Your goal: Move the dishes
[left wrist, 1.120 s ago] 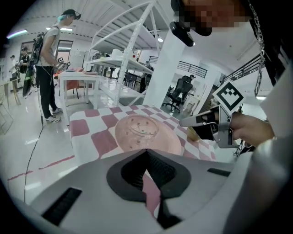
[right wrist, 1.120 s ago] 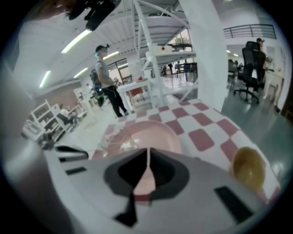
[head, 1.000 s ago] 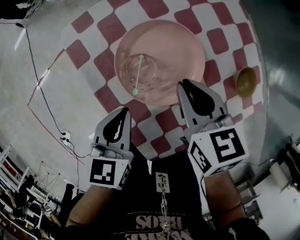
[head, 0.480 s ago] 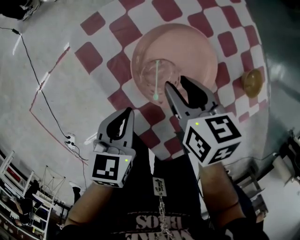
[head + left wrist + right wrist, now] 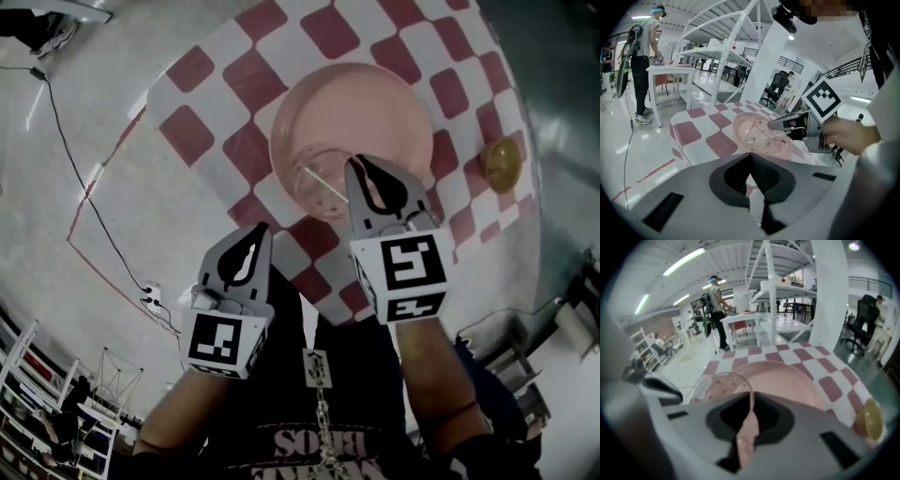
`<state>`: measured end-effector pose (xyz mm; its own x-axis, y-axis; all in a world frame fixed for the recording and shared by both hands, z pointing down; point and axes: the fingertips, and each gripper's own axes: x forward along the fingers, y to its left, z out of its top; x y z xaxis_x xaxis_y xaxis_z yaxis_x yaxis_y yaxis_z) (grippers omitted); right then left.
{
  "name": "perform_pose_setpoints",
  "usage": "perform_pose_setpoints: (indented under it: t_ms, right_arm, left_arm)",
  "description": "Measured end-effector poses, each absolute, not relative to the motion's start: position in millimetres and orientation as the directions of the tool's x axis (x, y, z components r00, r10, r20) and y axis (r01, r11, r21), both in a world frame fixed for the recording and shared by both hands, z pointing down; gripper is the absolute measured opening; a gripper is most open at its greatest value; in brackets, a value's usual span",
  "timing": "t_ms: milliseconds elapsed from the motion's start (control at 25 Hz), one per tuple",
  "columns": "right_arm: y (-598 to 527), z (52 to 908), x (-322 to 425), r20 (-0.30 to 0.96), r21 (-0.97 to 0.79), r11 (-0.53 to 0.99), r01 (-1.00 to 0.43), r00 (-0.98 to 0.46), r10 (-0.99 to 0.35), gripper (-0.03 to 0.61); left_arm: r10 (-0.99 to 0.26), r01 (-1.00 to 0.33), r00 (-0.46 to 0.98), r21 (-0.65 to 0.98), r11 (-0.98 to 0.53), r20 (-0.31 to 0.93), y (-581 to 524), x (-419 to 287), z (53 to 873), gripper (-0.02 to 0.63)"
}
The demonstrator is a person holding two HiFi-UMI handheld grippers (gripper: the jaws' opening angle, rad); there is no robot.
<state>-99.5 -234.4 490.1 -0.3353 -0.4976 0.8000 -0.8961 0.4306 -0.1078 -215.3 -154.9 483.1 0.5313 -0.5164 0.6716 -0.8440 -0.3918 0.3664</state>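
Two tongs: both low in the head view, reaching out toward the bench [image 5: 441, 56].
Left tongs [image 5: 255, 231]: clenched on nothing, jaws pressed together, near the front edge of the checked cloth [image 5: 225, 84], short of the pink plate [image 5: 375, 108].
Right tongs [image 5: 361, 164]: the jaws have just been closing and now pinch the near rim of the glass bowl [image 5: 314, 202]. The thin rim runs between them.
Bowl: the glass bowl is clear and sits on the near-left part of the pink plate, with a pale stick [image 5: 323, 185] lying inside it.
Plate: the pink plate is round and flat on the checked cloth, stretching away beyond the right tongs.
Cloth: red and white squares, covering the bench and hanging over its edge.
Yellow bowl [image 5: 502, 161]: small, alone on the cloth, well to the right of the plate, near the bench's edge.
Floor [image 5: 56, 150]: pale, with a power strip [image 5: 150, 298] and a dark cable [image 5: 67, 122] left of the bench.
Background: a person [image 5: 644, 61] stands at a white table [image 5: 670, 70], well beyond the bench.
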Motion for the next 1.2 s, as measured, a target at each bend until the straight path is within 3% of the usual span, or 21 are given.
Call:
perform_pose_setpoints:
  t_ms: [320, 680, 1200]
  right_arm:
    - [-236, 474, -83, 0.763, -0.162, 0.410, -0.897, -0.377, -0.524, 0.051]
    - [-228, 436, -46, 0.703, -0.201, 0.414, -0.888, -0.425, -0.570, 0.051]
    - [-207, 443, 103, 0.745, -0.147, 0.325, -0.934, -0.321, -0.585, 0.051]
  left_arm:
    - [-0.511, -0.851, 0.517, 0.349, -0.392, 0.687, -147, -216, 485, 0.026]
    - [-0.498, -0.836, 0.535, 0.343, -0.429, 0.682, -125, -166, 485, 0.026]
    - [-0.511, -0.847, 0.516, 0.320, -0.424, 0.687, -105, -80, 472, 0.026]
